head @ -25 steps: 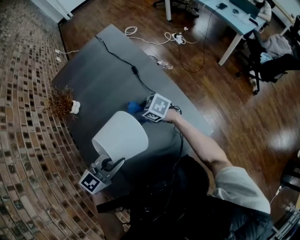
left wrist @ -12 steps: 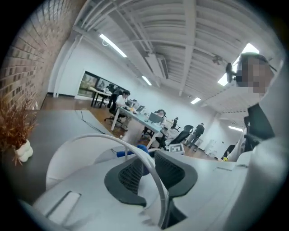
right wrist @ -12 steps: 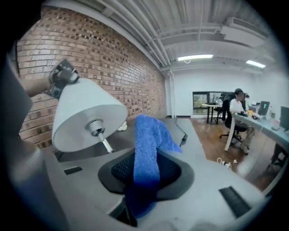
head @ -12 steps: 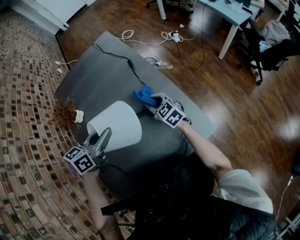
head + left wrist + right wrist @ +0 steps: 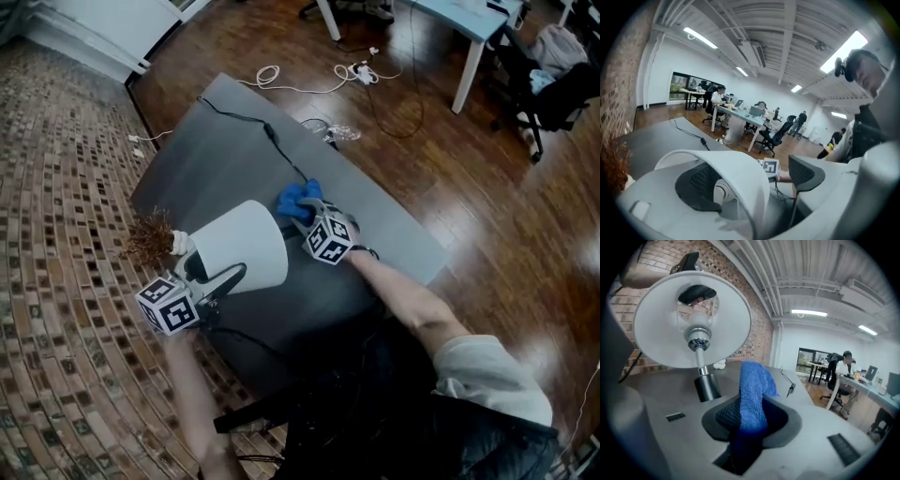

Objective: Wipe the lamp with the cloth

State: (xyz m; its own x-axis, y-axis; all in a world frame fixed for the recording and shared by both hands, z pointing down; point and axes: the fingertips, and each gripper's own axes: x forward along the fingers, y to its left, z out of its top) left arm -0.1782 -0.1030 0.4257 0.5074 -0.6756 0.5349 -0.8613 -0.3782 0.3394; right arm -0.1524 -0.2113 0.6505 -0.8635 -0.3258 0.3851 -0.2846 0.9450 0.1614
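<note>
The lamp's white shade [image 5: 234, 246] stands on the grey table [image 5: 225, 150]. My left gripper [image 5: 216, 272] is at the shade's near-left edge. Its jaws have just been opening and stand wide, astride the shade's rim [image 5: 740, 183], one pad inside the shade and one outside, neither pressing. My right gripper [image 5: 305, 212] is to the right of the shade, shut on a blue cloth [image 5: 298, 200]. In the right gripper view the cloth [image 5: 752, 394] sticks up between the jaws, with the shade's underside [image 5: 661, 329], bulb [image 5: 698, 317] and black base [image 5: 707, 385] just beyond it.
A dried plant in a small white pot [image 5: 155, 239] stands left of the lamp. The lamp's black cable [image 5: 272, 141] runs across the table to the far edge. Brick-patterned floor lies left, wooden floor with desks and office chairs [image 5: 553, 84] right.
The left gripper has moved round the shade's rim from its near side to its left side, and its jaws have spread wide. The right gripper has turned beside the shade, cloth still in it.
</note>
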